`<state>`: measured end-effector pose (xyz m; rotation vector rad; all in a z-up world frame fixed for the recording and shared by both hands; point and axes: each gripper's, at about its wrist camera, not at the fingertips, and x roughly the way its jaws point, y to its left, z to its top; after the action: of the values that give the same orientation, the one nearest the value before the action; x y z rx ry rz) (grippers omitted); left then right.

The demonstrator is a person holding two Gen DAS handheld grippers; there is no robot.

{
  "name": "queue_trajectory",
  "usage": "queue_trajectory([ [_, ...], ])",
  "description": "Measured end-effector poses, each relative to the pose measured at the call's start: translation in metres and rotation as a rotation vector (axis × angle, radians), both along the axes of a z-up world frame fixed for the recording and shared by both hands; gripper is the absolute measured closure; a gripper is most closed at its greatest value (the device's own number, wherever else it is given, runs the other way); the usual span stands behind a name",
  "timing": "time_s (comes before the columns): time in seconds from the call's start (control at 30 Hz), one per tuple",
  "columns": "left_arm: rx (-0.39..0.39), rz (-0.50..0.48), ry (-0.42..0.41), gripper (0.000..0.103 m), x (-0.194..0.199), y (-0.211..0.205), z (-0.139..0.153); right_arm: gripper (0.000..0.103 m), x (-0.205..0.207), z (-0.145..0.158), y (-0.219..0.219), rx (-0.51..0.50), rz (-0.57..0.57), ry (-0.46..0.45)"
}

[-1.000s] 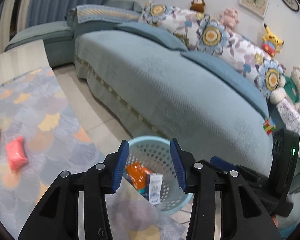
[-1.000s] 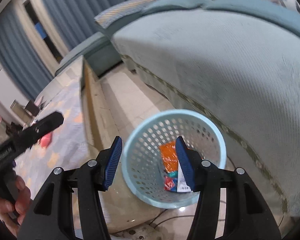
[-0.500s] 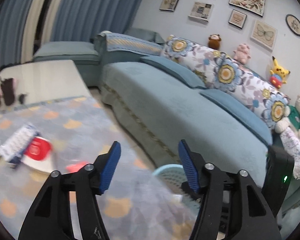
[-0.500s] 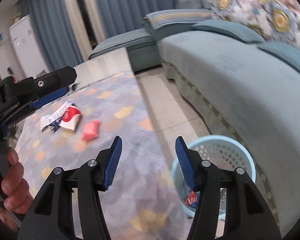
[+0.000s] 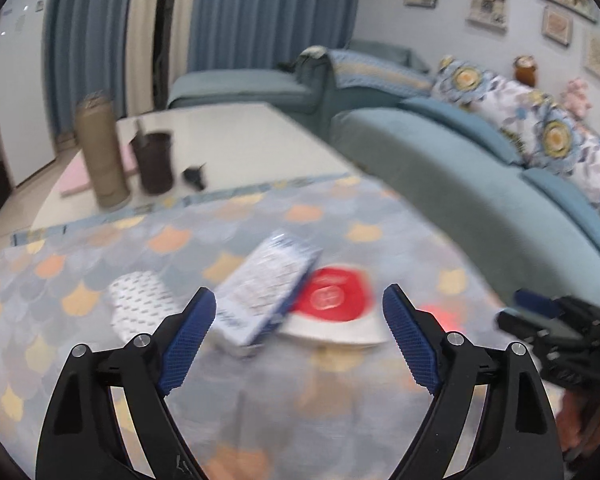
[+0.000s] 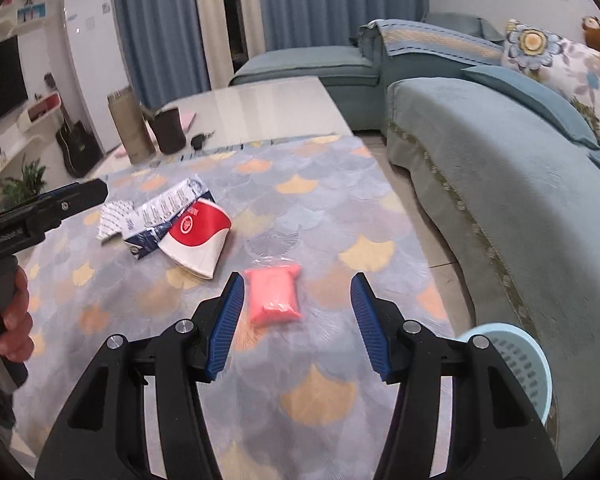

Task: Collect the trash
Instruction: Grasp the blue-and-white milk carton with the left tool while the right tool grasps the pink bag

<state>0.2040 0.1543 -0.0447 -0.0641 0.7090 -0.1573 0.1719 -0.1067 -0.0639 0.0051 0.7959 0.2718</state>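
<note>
Trash lies on the patterned tablecloth point(image 6: 332, 216). A pink packet point(image 6: 273, 295) lies between the open jaws of my right gripper point(image 6: 296, 322), just ahead of the tips. A flattened red-and-white paper cup point(image 6: 198, 234) point(image 5: 332, 304), a blue-and-white carton point(image 6: 164, 216) point(image 5: 266, 284) and a white dotted wrapper point(image 6: 114, 218) point(image 5: 140, 304) lie together. My left gripper point(image 5: 298, 340) is open and empty above the carton and cup. The light blue trash basket point(image 6: 516, 364) stands on the floor at the table's right edge.
A tan cylinder point(image 6: 130, 128), a dark cup point(image 6: 170, 130) and a small black object point(image 6: 198, 142) stand at the table's far end. A teal sofa point(image 6: 500, 152) runs along the right. A guitar point(image 6: 74, 146) and a white cabinet point(image 6: 94, 60) are at far left.
Both grippers swung away from the basket to the table. The left now faces the carton and cup; the right now faces the pink packet. Both stay open.
</note>
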Motion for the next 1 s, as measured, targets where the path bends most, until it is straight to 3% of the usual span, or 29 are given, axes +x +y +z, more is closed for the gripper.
queue_trajectory([
  [0.27, 0.016, 0.069, 0.086, 0.02, 0.047, 0.034, -0.043, 0.051, 0.027, -0.038, 0.019, 0.02, 0.007, 0.043],
  [0.4, -0.005, 0.019, 0.176, 0.025, 0.062, 0.032, -0.06, 0.051, 0.03, -0.054, 0.02, 0.016, 0.011, 0.07],
  [0.6, -0.043, -0.084, 0.273, 0.03, 0.05, 0.013, -0.077, 0.051, 0.033, -0.059, 0.016, 0.035, 0.003, 0.092],
  [0.73, 0.011, -0.08, 0.252, 0.03, 0.046, -0.006, -0.074, 0.051, 0.033, -0.058, 0.015, 0.042, 0.006, 0.081],
  [1.0, 0.022, -0.007, 0.273, 0.034, 0.085, -0.011, -0.079, 0.051, 0.037, -0.062, 0.016, 0.045, 0.009, 0.105],
])
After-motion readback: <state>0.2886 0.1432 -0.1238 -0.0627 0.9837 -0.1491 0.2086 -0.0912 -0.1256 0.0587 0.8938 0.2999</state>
